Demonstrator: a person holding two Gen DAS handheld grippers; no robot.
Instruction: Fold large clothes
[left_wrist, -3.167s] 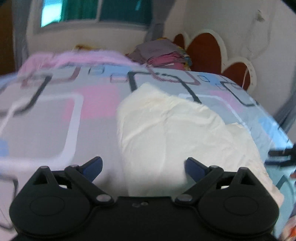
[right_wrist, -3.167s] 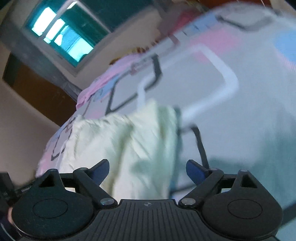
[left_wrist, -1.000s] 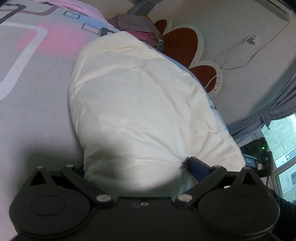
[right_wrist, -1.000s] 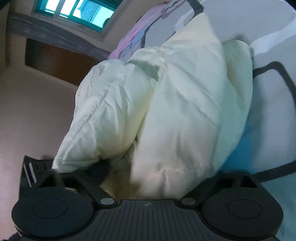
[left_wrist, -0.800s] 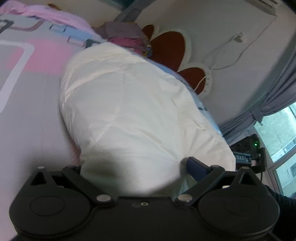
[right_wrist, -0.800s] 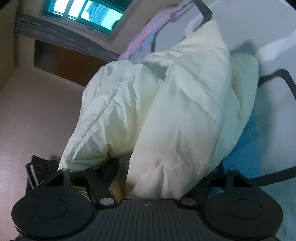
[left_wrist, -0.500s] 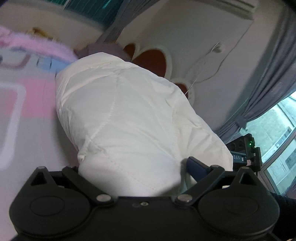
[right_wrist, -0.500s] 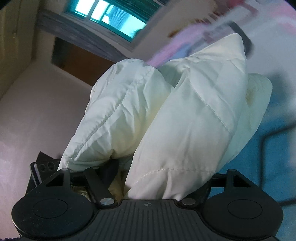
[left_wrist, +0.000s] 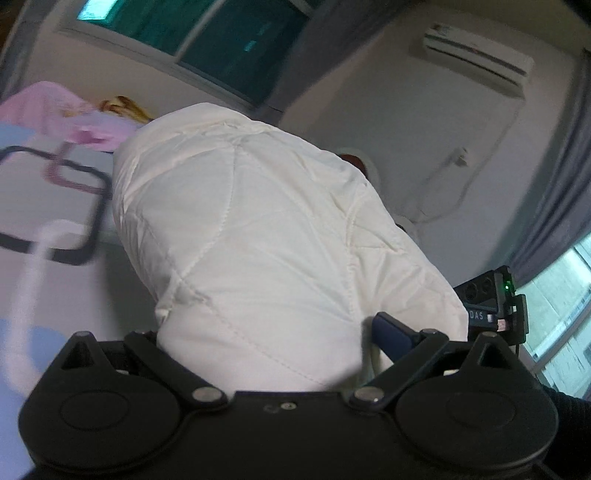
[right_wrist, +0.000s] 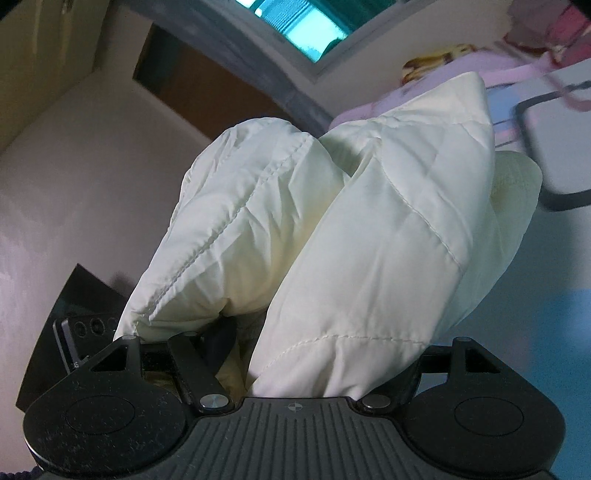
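A cream quilted padded garment (left_wrist: 266, 236) fills the middle of the left wrist view, folded into a thick bundle and held above the bed. My left gripper (left_wrist: 269, 343) is shut on its near end; the blue right fingertip (left_wrist: 391, 332) shows, the other is buried in fabric. In the right wrist view the same garment (right_wrist: 369, 251) bulges in two thick folds. My right gripper (right_wrist: 317, 354) is shut on the bundle's other end, its dark left finger (right_wrist: 218, 343) pressed under a fold. Each view shows the other gripper's body behind the bundle.
The bed sheet (left_wrist: 44, 206) with grey, pink and blue squares lies below and to the left. A pink blanket (left_wrist: 55, 110) sits at the head of the bed under a window (left_wrist: 207, 40). An air conditioner (left_wrist: 476, 59) hangs on the wall, with a grey curtain (left_wrist: 561, 192) beside it.
Both grippers have lifted the folded garment off the bed and carried it across the room. The views have tilted up, showing more wall, window and curtain and less sheet.
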